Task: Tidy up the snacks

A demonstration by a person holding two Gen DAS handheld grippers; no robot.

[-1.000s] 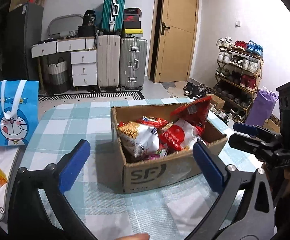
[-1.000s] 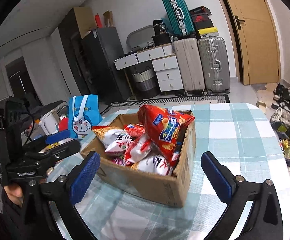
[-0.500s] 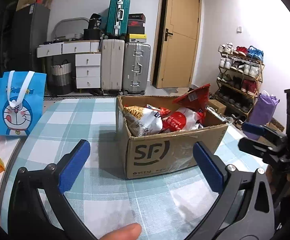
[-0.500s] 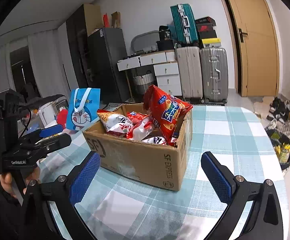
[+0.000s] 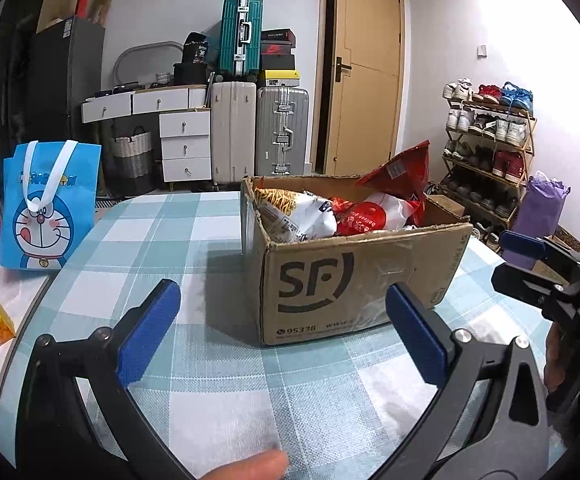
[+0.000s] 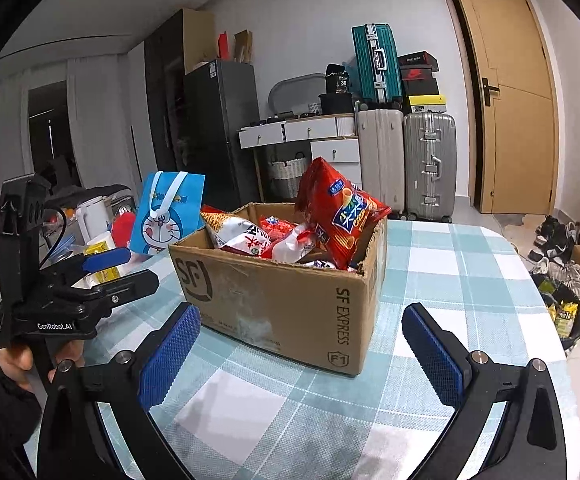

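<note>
Both my left gripper (image 5: 282, 334) and right gripper (image 6: 299, 346) have jaws wide, so I'd pinch that light, crinkly red chip bag (image 6: 339, 216) by its top seam.

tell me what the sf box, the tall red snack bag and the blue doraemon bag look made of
SF box: brown corrugated cardboard, matte, with ragged torn rims and a scuffed face.
Tall red snack bag: glossy plastic film by the look, crinkled and catching light.
Doraemon bag: probably non-woven fabric, matte blue with white strap handles.

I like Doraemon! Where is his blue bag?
The Doraemon bag stands at the table's far left edge in the left wrist view, left of the cardboard box.
</note>
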